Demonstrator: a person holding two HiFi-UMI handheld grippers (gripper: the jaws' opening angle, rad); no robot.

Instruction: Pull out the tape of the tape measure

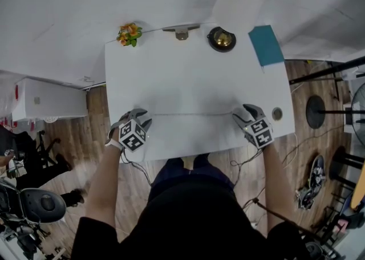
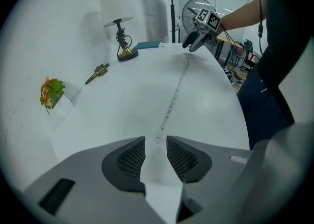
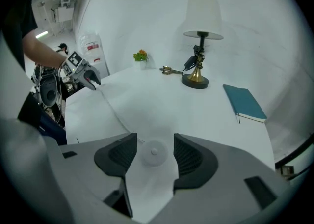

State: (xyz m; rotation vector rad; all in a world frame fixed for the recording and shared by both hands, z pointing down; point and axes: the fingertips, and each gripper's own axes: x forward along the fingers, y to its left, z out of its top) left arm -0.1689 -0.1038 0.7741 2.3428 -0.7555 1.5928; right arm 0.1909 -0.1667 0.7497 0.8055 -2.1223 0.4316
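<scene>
Tape measure case (image 3: 154,152), one small white disc, lies on the worktop (image 1: 194,82) between the spread jaws of the right hand-held gripper (image 1: 242,112), pads clear of it. Its one tape (image 1: 191,114) runs flat across the head view's lower middle to the left hand-held gripper (image 1: 141,115), also spread, with the tape's end just ahead. One lamp (image 1: 221,39) and one teal book (image 1: 266,45) sit at the top edge.
</scene>
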